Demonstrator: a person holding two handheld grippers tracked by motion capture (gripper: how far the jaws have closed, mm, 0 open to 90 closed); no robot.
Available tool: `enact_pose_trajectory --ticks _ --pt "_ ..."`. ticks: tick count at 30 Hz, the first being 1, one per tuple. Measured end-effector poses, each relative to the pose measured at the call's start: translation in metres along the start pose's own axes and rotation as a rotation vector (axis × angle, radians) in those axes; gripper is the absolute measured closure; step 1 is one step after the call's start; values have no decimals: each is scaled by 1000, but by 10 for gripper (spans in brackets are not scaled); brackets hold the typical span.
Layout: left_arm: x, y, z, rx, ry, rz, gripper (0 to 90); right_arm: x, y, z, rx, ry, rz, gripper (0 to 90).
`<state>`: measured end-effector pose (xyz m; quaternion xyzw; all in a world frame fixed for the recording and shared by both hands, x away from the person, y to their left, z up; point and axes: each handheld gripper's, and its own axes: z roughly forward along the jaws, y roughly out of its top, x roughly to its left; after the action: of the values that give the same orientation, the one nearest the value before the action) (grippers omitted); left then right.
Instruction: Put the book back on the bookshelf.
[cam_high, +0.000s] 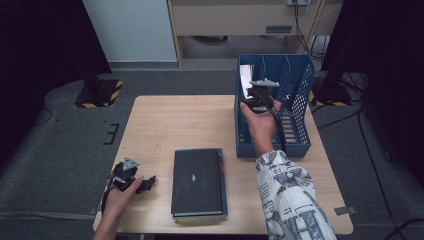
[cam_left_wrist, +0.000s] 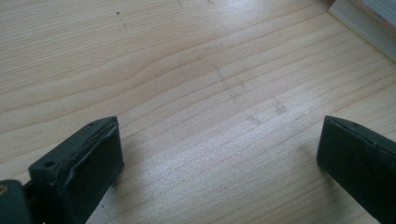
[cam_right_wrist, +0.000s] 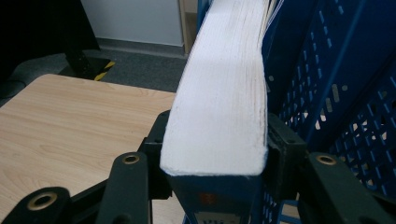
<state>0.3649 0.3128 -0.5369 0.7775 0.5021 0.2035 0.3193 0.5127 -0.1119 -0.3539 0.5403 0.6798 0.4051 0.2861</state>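
Near left: left tongs (cam_high: 148, 184) rest on the table (cam_high: 165, 120), jaws wide apart, nothing between them. Just right of them, a black book (cam_high: 197, 182) lies flat. Far right: right tongs (cam_high: 248, 97) clamp a thick blue book (cam_right_wrist: 219, 93), upright in the blue file rack (cam_high: 300, 95).

Lab or office test area: grey carpet (cam_high: 60, 150), wooden table (cam_high: 165, 120), cabling (cam_high: 350, 120), hazard-striped stand bases (cam_high: 100, 93).

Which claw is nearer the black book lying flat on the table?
Left. The left claw rests on the table just left of the black book, apart from it; the right claw is farther off, in the blue rack.
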Motion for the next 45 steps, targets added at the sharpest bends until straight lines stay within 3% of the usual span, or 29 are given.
enact_pose_trajectory --ticks 11,18,24,36,45 --pt "0 0 0 0 0 0 0 4 0 -2 -13 27 14 475" --pt "0 0 0 2 0 3 0 0 -1 -3 -16 54 12 314" --pt "0 0 0 6 0 7 0 -3 -5 -8 3 73 -37 173" --pt "-1 1 0 8 6 1 0 -12 -18 -30 12 108 -64 102" --pt "-1 1 0 6 10 -2 0 -12 -44 -54 24 187 -87 102"
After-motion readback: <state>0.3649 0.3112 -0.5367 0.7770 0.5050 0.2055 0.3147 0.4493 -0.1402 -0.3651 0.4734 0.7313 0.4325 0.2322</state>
